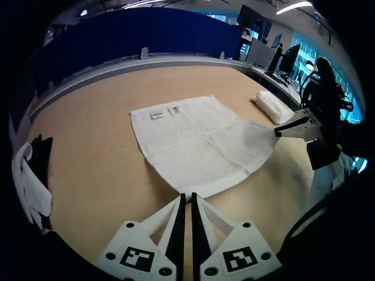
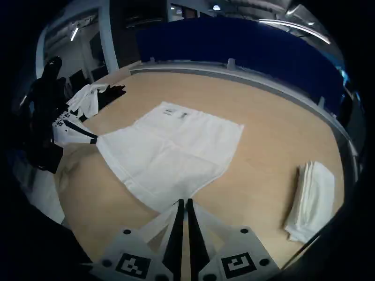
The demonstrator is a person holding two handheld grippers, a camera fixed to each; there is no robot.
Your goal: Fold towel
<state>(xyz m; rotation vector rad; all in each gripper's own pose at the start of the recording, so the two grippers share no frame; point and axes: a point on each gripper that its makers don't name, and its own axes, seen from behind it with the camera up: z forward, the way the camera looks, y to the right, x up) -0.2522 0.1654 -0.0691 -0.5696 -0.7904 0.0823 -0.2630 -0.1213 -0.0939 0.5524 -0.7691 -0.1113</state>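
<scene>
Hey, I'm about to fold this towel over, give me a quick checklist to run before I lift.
1. Left gripper shut on a near towel corner: ok.
2. Right gripper shut on the other near corner: ok.
3. Far edge lying flat on the table: ok.
4. Folded stack apart from the towel: ok.
5. How much cloth each gripper holds: cannot tell.
</scene>
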